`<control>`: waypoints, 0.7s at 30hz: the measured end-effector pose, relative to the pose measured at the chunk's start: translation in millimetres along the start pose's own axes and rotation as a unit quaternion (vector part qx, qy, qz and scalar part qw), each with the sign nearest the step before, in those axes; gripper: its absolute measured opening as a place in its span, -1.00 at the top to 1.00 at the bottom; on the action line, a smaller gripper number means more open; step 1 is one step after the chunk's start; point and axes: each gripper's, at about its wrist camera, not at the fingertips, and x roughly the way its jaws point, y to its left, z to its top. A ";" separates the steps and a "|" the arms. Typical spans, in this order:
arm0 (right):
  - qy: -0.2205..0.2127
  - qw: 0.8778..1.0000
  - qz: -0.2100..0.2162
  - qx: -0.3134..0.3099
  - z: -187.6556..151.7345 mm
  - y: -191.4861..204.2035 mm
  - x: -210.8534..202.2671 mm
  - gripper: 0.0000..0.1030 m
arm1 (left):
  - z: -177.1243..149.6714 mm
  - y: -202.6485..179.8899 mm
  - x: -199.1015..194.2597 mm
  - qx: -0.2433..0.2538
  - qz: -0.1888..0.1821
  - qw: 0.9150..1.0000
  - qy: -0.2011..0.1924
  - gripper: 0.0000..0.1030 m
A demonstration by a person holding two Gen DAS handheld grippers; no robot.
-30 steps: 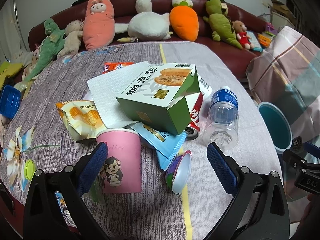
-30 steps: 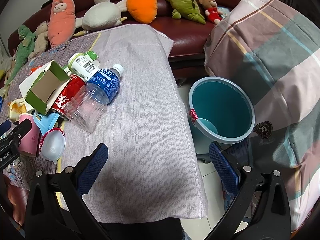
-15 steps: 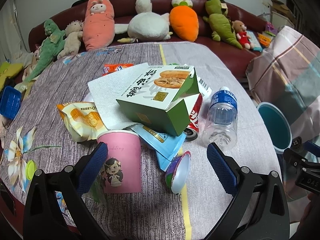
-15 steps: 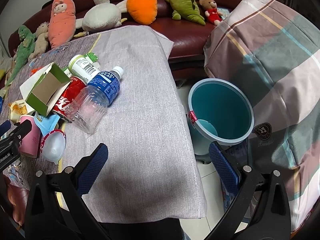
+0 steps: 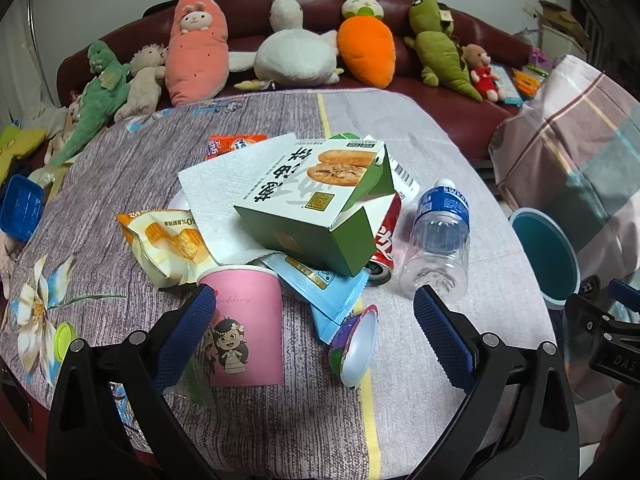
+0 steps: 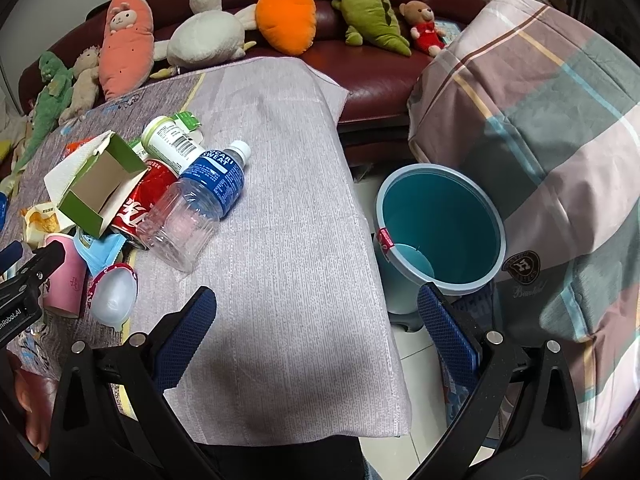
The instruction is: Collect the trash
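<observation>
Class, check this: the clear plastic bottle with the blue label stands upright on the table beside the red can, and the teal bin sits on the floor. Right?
Not quite: the clear plastic bottle lies on its side, not upright, beside the red can. The teal bin does sit on the floor. The right wrist view shows this.

Left wrist view sits low at the near edge of the surface [image 5: 120,168], facing the sofa [image 5: 440,112], close to the pink paper cup [image 5: 244,320]. Right wrist view is further right, angled over the surface corner and the teal bin [image 6: 440,224] on the floor. Both share the plastic bottle [image 5: 440,236], green box [image 5: 316,204], bin and sofa plushies.
</observation>
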 end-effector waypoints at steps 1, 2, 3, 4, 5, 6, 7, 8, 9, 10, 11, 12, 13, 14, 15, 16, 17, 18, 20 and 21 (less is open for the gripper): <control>0.000 1.000 0.000 0.000 -0.2 0.1 0.0 -0.88 | 0.0 0.1 0.2 0.000 0.000 1.000 0.000 -0.93; 0.000 1.000 0.000 0.000 -0.5 -0.1 0.2 -0.88 | 0.0 0.0 0.2 -0.001 0.000 1.000 0.000 -0.93; 0.001 1.000 0.000 0.000 -0.4 0.0 0.2 -0.88 | -0.1 -0.2 -0.5 -0.001 -0.001 1.000 0.001 -0.93; 0.001 1.000 0.000 -0.001 -0.3 0.2 0.1 -0.88 | -0.2 -0.3 0.2 -0.001 0.000 1.000 0.000 -0.93; 0.000 1.000 0.000 -0.001 -0.2 0.5 -0.5 -0.88 | -0.2 -0.3 0.5 0.000 0.000 1.000 0.000 -0.93; 0.000 1.000 0.000 -0.001 0.2 0.8 -1.3 -0.88 | -0.3 -0.7 -0.3 -0.001 0.000 1.000 0.001 -0.92; 0.000 1.000 0.000 -0.002 0.9 1.6 -2.0 -0.88 | -0.3 -0.3 0.2 0.000 0.000 1.000 0.000 -0.93; -0.001 1.000 0.000 -0.003 1.5 2.0 -2.4 -0.88 | -0.5 -0.7 -0.5 -0.001 0.000 1.000 0.000 -0.93; 0.000 1.000 0.000 -0.003 1.8 2.5 -2.6 -0.88 | -0.3 -0.2 0.5 0.000 0.000 1.000 0.000 -0.93; 0.000 1.000 0.000 -0.003 1.6 2.4 -2.4 -0.88 | -0.2 -0.2 0.4 0.000 0.000 1.000 0.000 -0.93; 0.000 1.000 0.000 -0.003 1.5 2.4 -2.3 -0.88 | -0.4 -0.6 -0.5 -0.001 0.000 1.000 0.001 -0.93; 0.000 1.000 0.000 -0.003 1.6 2.6 -2.5 -0.88 | -0.2 -0.1 0.1 -0.001 0.000 1.000 0.001 -0.93; -0.001 1.000 0.000 -0.003 1.8 2.8 -2.7 -0.88 | -0.2 -0.4 -0.5 -0.001 0.000 1.000 0.001 -0.93; -0.001 1.000 0.000 -0.003 2.1 2.8 -3.0 -0.88 | -0.3 -0.5 -1.7 -0.001 -0.001 1.000 0.001 -0.93; -0.001 1.000 0.000 -0.003 1.8 2.6 -2.5 -0.88 | -0.4 0.3 -2.2 -0.002 -0.001 1.000 0.002 -0.93; -0.001 1.000 0.000 -0.002 2.0 2.7 -2.6 -0.88 | -0.7 0.6 -2.7 -0.002 -0.001 1.000 0.002 -0.93; 0.000 1.000 0.000 -0.003 1.6 2.7 -2.4 -0.88 | -0.7 0.7 -2.6 -0.002 -0.001 1.000 0.002 -0.93; 0.000 1.000 0.000 -0.002 1.8 2.8 -2.5 -0.88 | -0.8 0.6 -2.7 -0.002 -0.001 1.000 0.002 -0.93; -0.001 1.000 0.000 -0.002 1.3 2.8 -2.4 -0.88 | -1.2 0.1 -3.9 -0.002 -0.001 1.000 0.002 -0.93; 0.000 1.000 0.000 -0.002 1.8 3.2 -2.9 -0.88 | -1.2 0.3 -3.9 -0.002 -0.001 1.000 0.002 -0.93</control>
